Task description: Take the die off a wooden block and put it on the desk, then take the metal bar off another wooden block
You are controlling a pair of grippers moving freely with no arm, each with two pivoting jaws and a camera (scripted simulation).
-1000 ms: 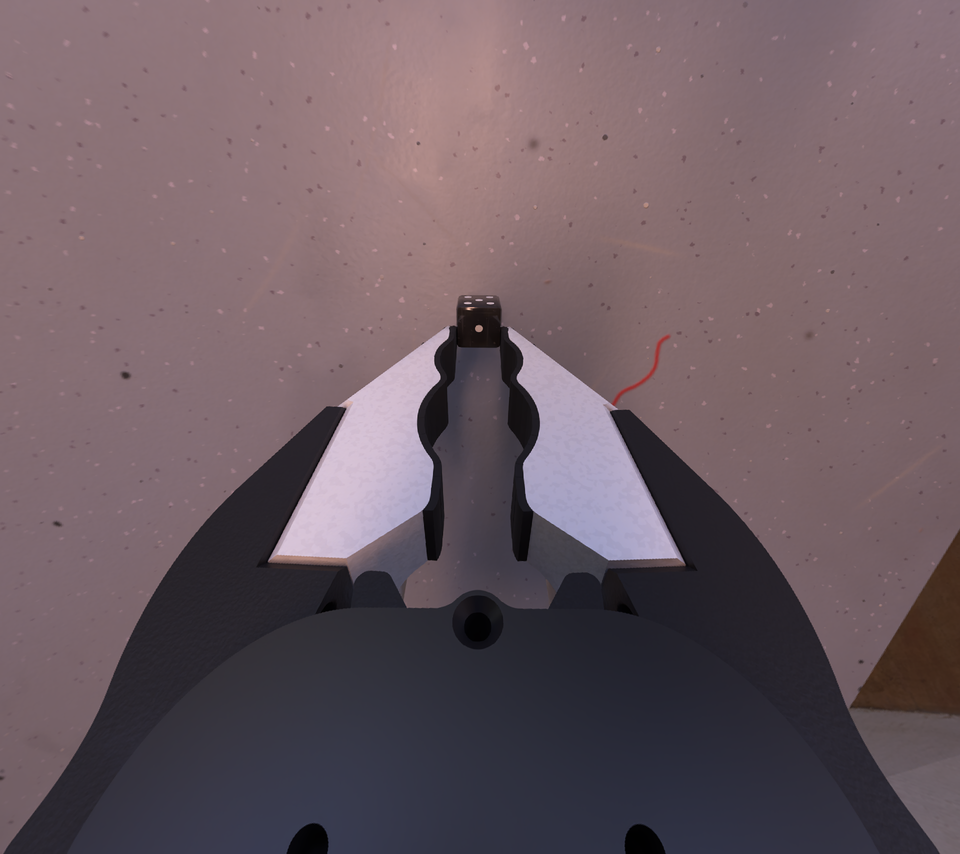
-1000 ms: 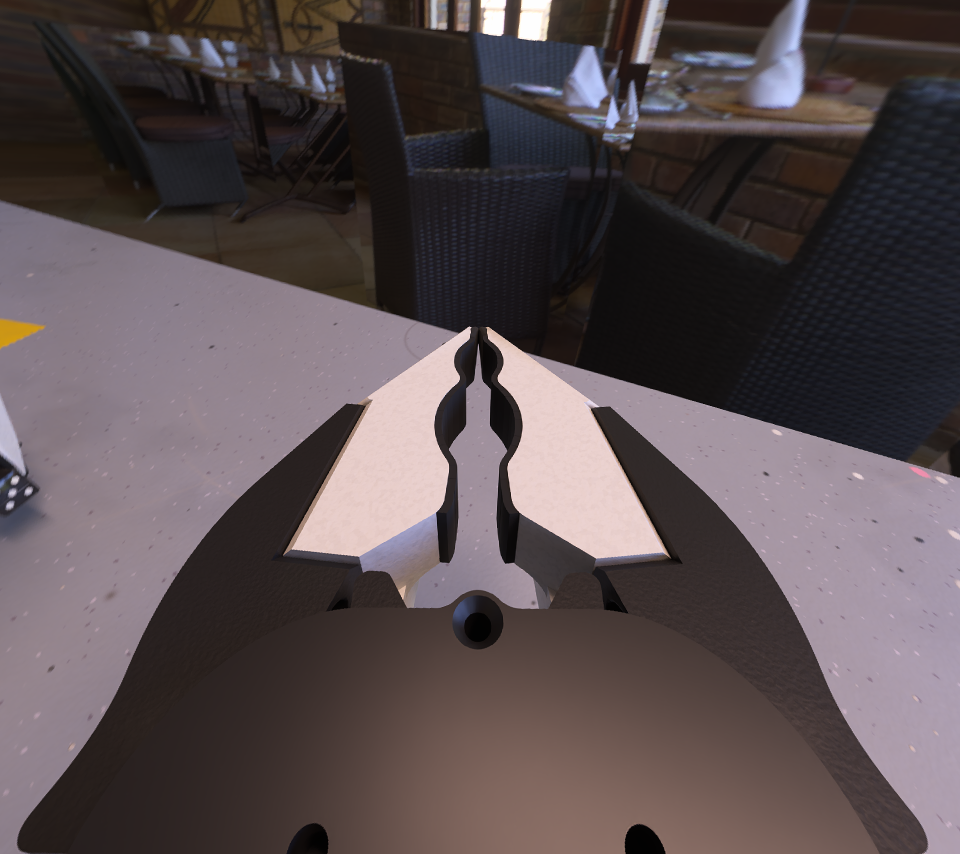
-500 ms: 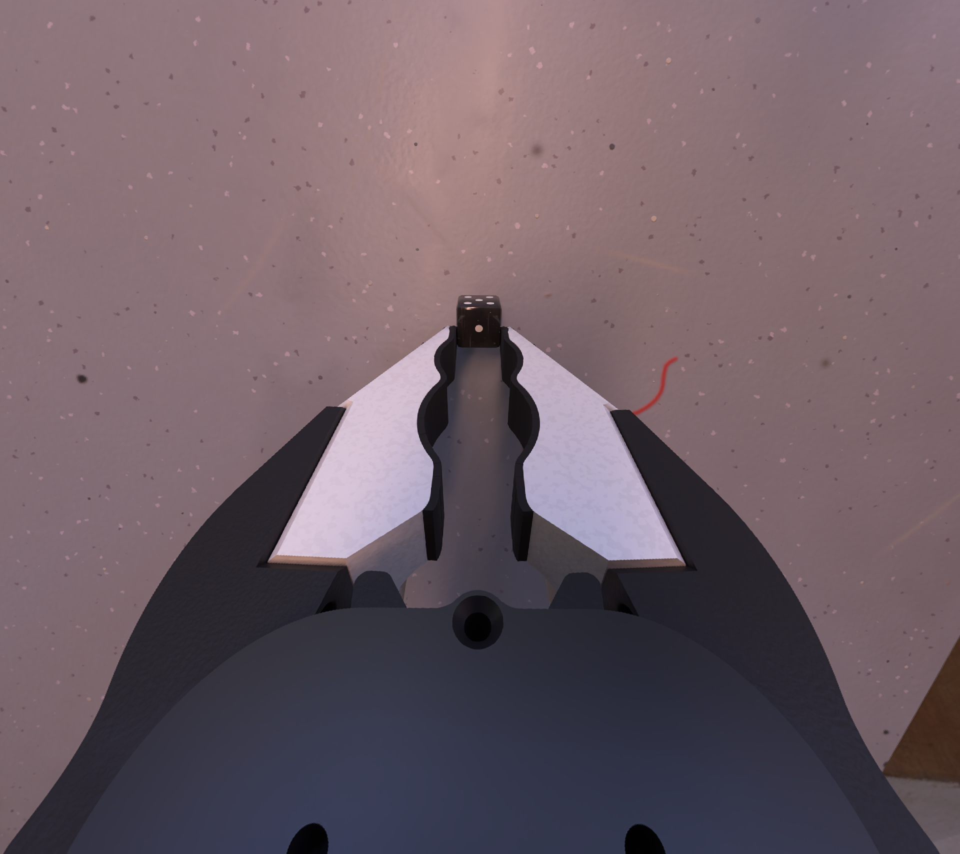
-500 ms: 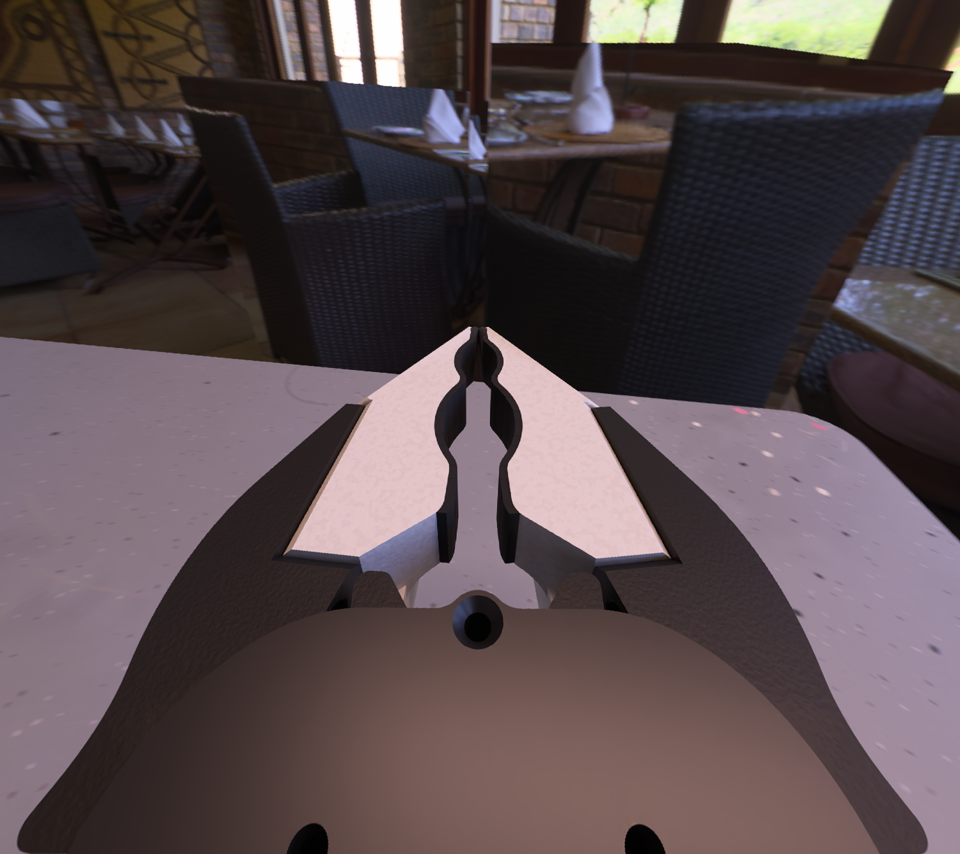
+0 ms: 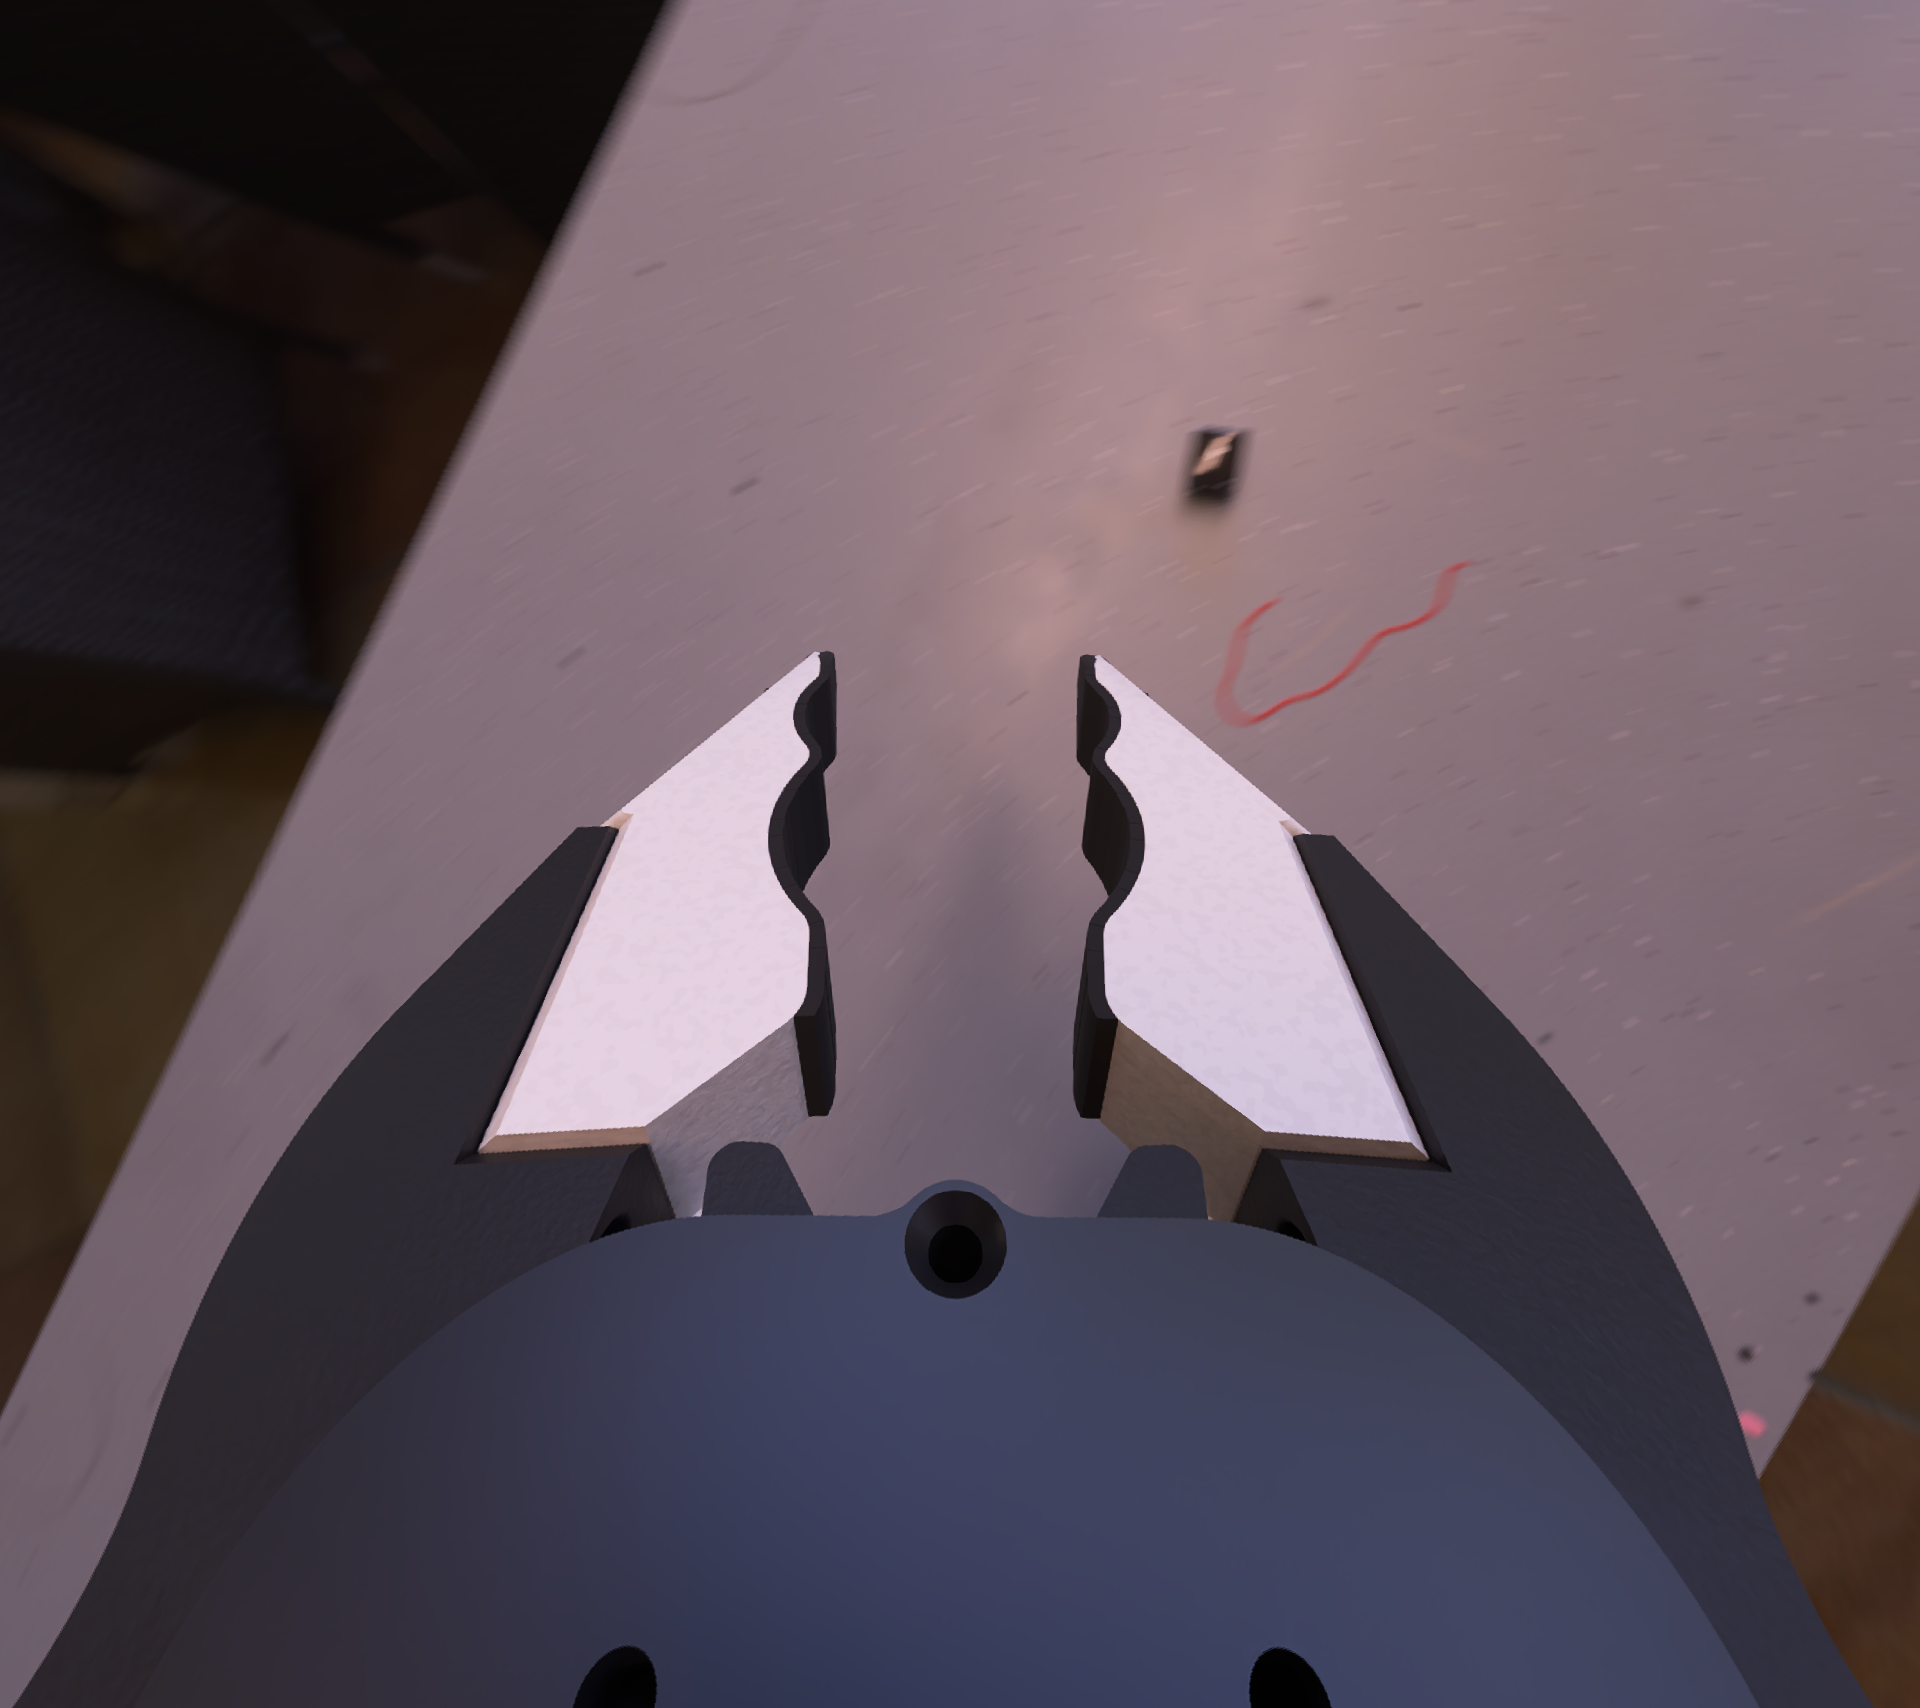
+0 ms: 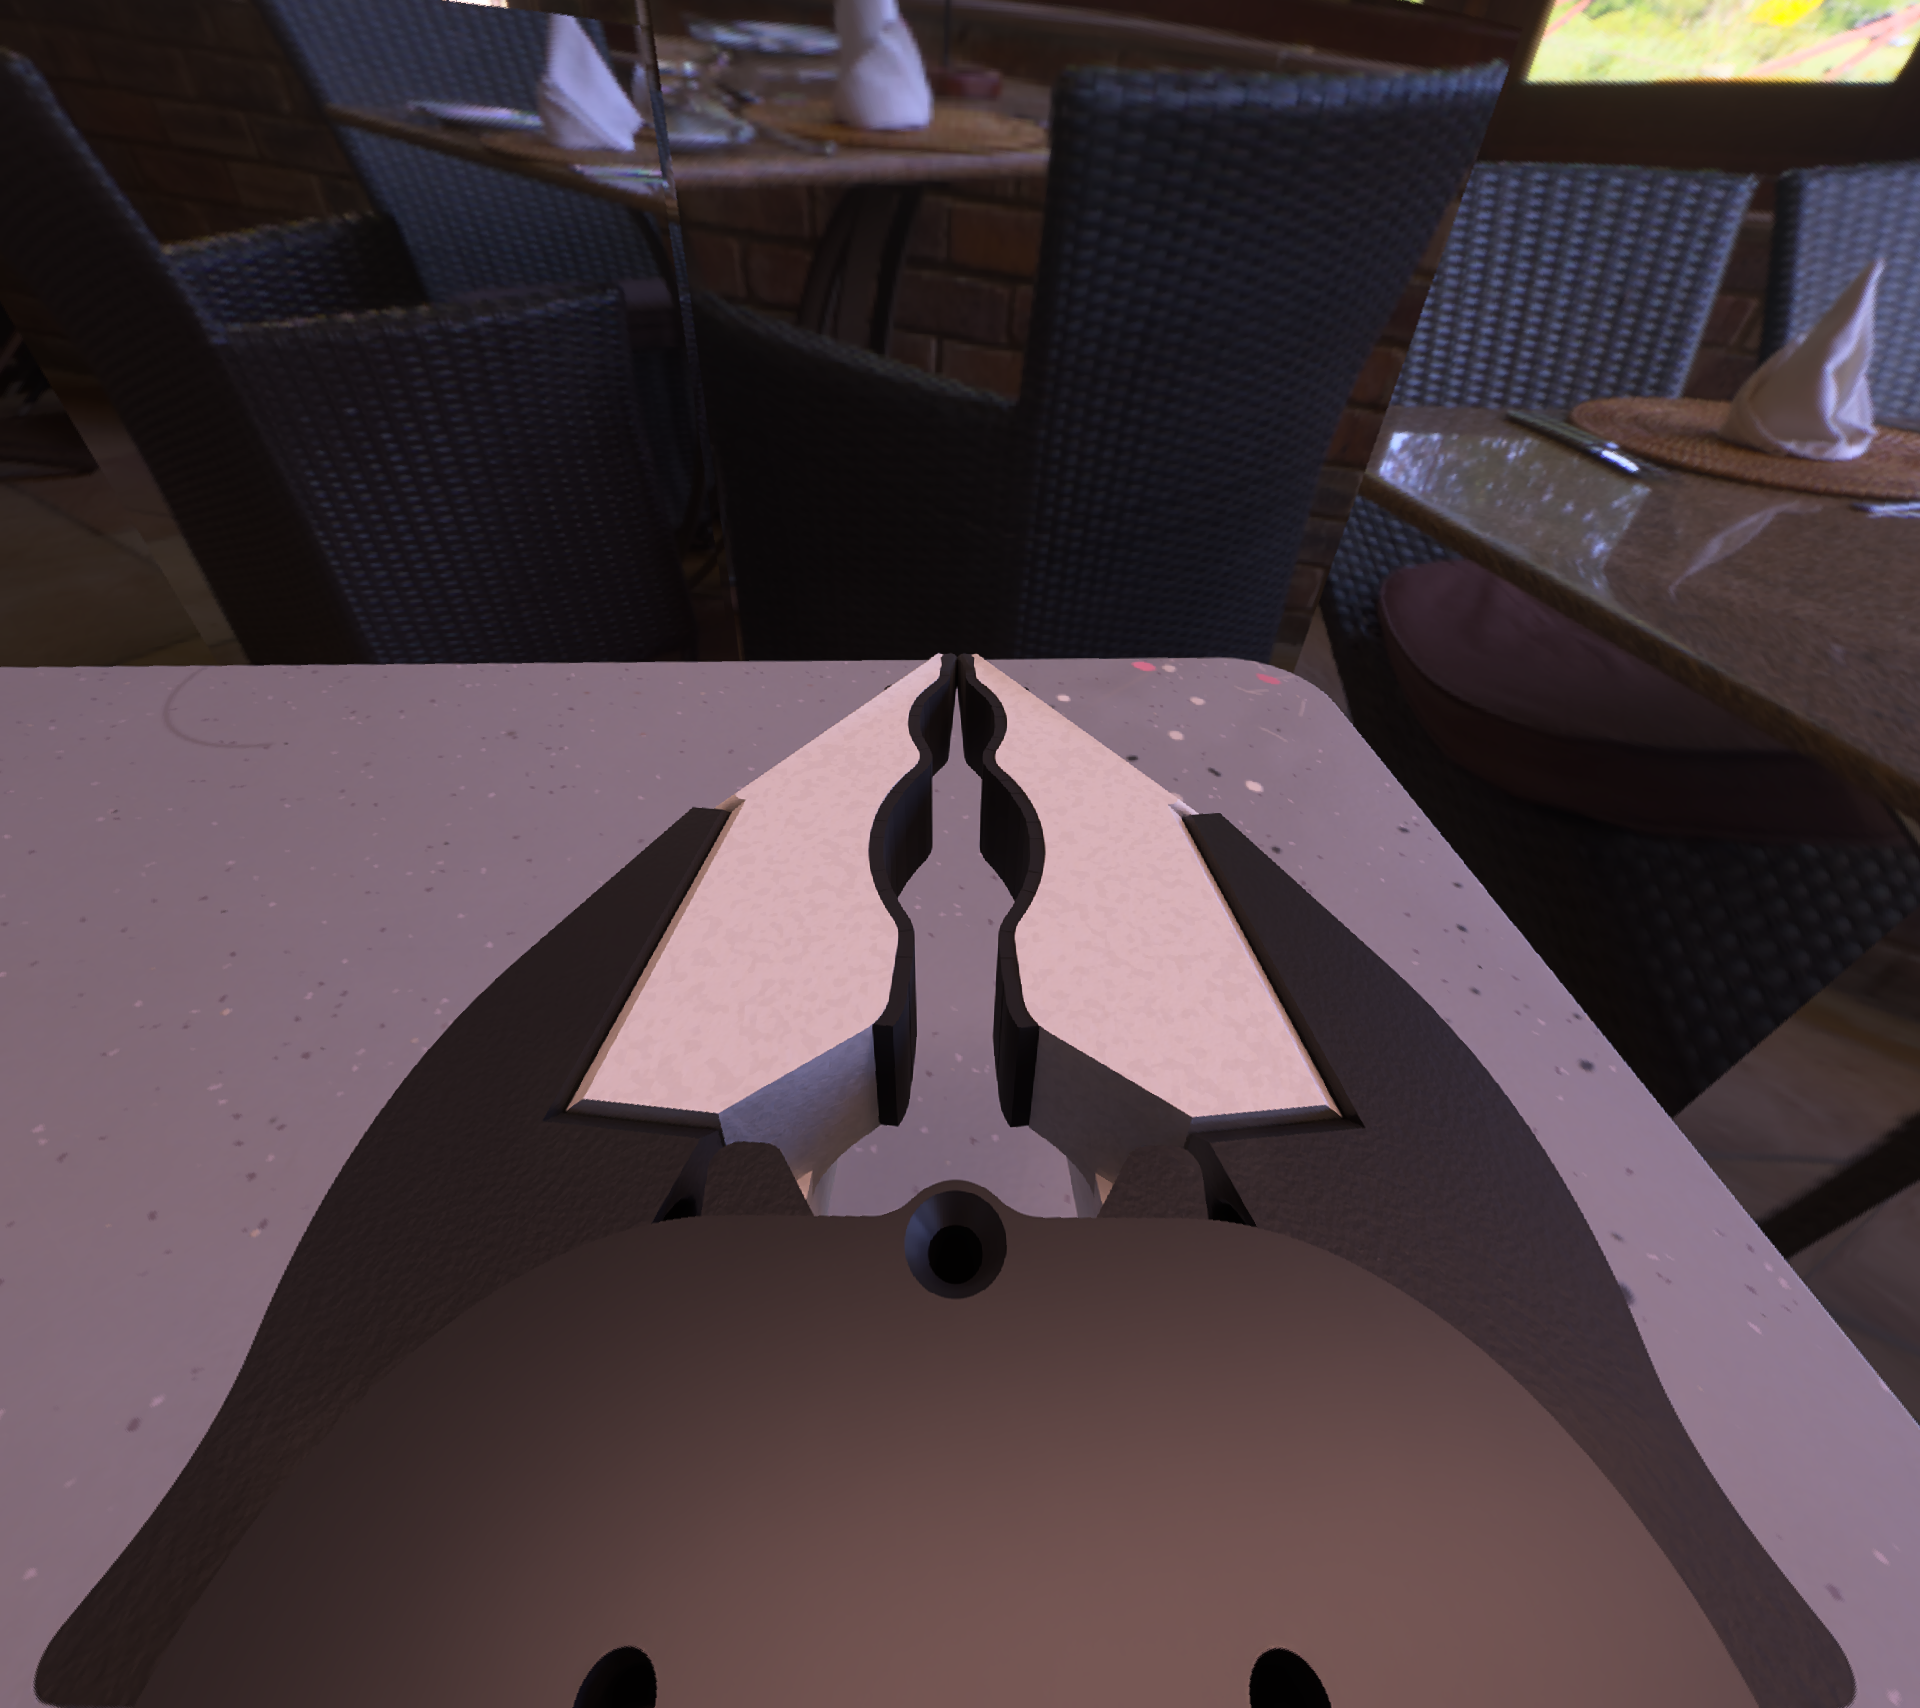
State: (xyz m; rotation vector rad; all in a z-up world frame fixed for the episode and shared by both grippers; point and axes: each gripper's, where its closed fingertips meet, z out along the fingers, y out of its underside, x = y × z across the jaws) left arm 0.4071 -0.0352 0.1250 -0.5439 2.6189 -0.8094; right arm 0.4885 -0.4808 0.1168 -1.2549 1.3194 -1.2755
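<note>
In the left wrist view the small black die (image 5: 1214, 464) lies blurred on the speckled pinkish desk (image 5: 1351, 100), ahead and to the right of my left gripper (image 5: 954, 671). That gripper is open and empty, well apart from the die. In the right wrist view my right gripper (image 6: 954, 666) is shut and empty, held over the desk (image 6: 312, 879) near its far right corner. No metal bar shows in either view. A brown wooden edge (image 5: 1860, 1388) shows at the lower right of the left wrist view.
A thin red squiggle (image 5: 1340, 661) marks the desk just right of the die. The desk's edge (image 5: 582, 235) runs diagonally at the left, with dark floor beyond. Past the desk's far edge stand dark wicker chairs (image 6: 1195, 370) and set dining tables (image 6: 1714, 536).
My left gripper has opened and let go of the die, then pulled back and swung left; the die now lies apart on the desk. My right gripper has kept turning right, still shut.
</note>
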